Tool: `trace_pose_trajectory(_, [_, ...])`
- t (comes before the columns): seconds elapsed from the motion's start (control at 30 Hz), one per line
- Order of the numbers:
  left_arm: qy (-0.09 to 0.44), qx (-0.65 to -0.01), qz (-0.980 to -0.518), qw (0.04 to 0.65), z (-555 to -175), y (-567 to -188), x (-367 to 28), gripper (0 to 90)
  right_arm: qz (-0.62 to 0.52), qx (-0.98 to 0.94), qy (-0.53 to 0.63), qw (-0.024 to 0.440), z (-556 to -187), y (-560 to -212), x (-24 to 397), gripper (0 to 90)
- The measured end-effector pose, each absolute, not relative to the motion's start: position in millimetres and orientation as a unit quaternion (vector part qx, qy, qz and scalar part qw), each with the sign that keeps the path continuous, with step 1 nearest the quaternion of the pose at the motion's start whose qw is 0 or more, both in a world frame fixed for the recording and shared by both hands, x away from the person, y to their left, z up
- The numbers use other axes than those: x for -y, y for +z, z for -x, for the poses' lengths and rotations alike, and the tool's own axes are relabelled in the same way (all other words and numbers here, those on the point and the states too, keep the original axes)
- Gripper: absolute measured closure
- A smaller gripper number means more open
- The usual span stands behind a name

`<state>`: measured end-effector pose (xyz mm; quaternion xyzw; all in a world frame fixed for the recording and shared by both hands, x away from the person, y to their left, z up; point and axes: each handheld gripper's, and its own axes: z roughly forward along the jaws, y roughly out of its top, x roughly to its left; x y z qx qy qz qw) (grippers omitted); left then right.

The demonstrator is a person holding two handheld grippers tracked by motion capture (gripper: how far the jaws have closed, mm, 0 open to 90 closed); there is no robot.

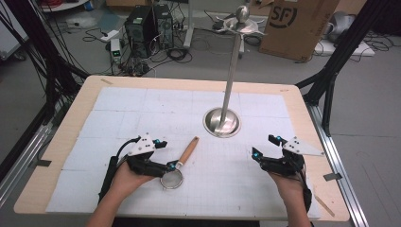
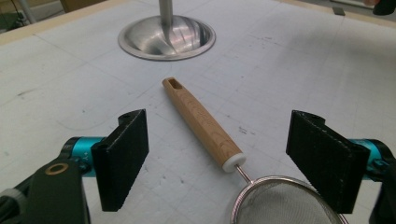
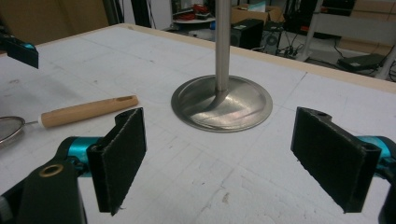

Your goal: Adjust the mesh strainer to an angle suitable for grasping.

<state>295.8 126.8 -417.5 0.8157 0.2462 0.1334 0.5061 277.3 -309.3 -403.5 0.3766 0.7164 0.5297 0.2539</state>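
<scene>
1. High view: the left tool sits at the strainer, which lies flat on the bench a little left of centre, its wooden handle angled up toward the steel stand. The tool reaches it at the neck, where handle meets mesh ring. A pinch there would likely land on thin wire, and the strainer could pivot or slip out.

2. Left gripper view: the left tool's jaws stand spread, with the handle lying on the bench between and beyond them and nothing pressed by the pads. The mesh ring sits close to the right-hand jaw. If the jaws shut from here, that pad may catch the ring's rim first and shove the strainer sideways instead of gripping it. The round handle could also roll.

3. Right gripper view: the right tool is spread and empty, facing the stand's base, with the strainer's handle well off to its left. The risk here is small; a careless forward move could knock the stand.
</scene>
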Motion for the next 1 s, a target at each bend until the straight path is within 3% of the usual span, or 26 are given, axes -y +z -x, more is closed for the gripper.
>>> trace_pose_trajectory(0.33, [0.107, -0.239, -0.853, 0.452, -308.2, -415.6, -102.8, 27.4, -0.38, -0.716, 0.529, 0.251, -277.9, -404.7, 310.5, 17.4])
trace_pose_trajectory(1.0, [0.089, -0.236, -0.911, 0.325, -317.7, -430.4, -78.0, 50.6, -0.385, -0.716, 0.527, 0.247, -278.9, -407.1, 311.1, 17.4])
